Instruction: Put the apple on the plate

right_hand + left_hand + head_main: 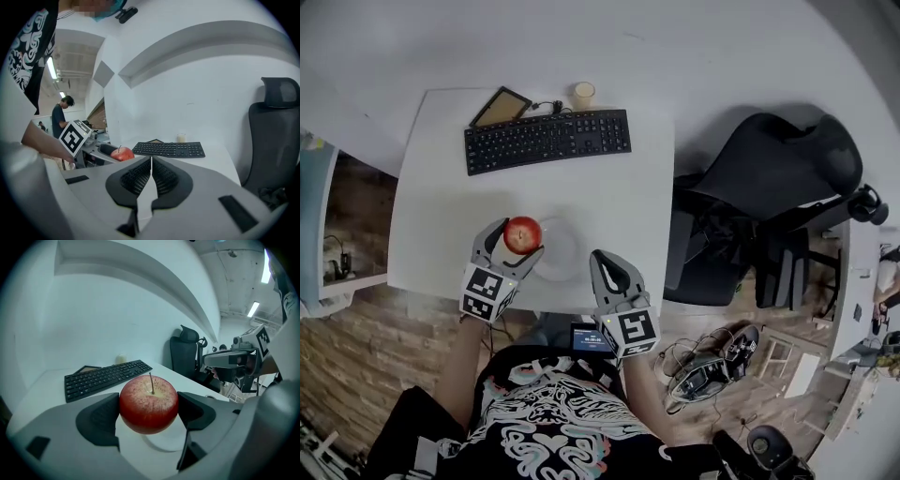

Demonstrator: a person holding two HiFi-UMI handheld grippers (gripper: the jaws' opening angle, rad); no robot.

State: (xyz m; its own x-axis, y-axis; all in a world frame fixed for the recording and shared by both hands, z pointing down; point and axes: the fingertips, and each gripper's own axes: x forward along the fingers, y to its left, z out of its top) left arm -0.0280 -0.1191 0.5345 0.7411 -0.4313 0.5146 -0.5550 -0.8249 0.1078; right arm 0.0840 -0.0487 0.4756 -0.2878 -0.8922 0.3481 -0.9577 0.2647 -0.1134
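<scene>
Left hand-held gripper [149,409] clamps apple [522,233] at plate [565,251] edge; early release could roll it off desk [441,187]. Right hand-held gripper [151,164] closed, empty.

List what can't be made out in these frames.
- Plate: left gripper view, mostly behind the apple.
- Plate's left rim: head view, covered by the apple and left gripper.
- Cup contents: head view, too small.
- Tablet screen: head view, too small.
</scene>
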